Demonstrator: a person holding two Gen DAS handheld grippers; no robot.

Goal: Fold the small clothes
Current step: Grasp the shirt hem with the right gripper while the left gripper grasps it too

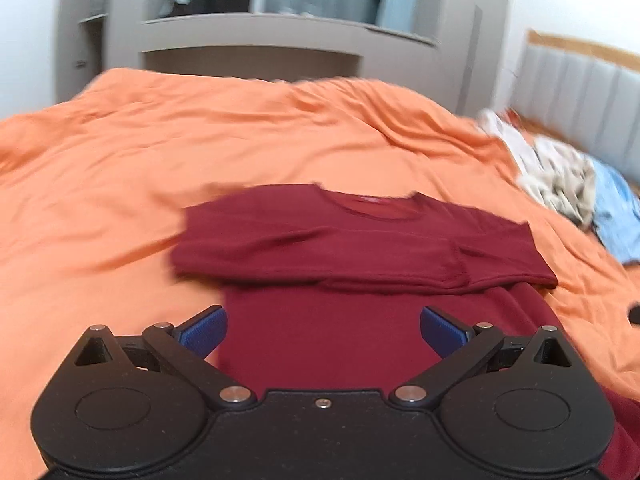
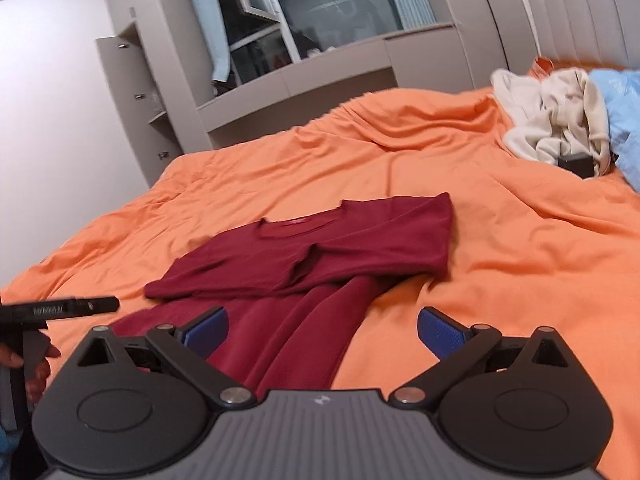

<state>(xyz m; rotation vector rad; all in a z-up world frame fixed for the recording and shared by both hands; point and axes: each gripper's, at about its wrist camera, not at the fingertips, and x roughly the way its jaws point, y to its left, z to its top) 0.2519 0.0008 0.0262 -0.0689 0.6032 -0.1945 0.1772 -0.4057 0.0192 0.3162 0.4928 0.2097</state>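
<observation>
Maroon cotton T-shirt is the one garment I am working on, and it lies flat on the orange bedsheet straight ahead of both my tongs. My left gripper hovers released above the shirt's lower body, its two blue-padded fingers spread wide with only red cloth showing between them; neither pad pinches fabric. My right gripper is likewise released, its two blue fingers apart, one over the shirt's lower edge and the other over bare sheet. Nothing is grasped by either.

From the right wrist view, the shirt has its two sleeves folded inward across the chest, so the upper part forms one neat band with the round neckline at the far side, while the lower body runs toward me in loose lengthwise wrinkles. At the left edge of that view I can see the black handle of my left tool, held in my left hand, near the shirt's left side.

Farther out, near the far right corner of the bed, sits one heap of cream-coloured crumpled clothing, touching one pale blue garment beside it. A small black box-like object rests against the cream heap; what it is I cannot tell. Beyond the bed stand one grey built-in cabinet and one dark window.
</observation>
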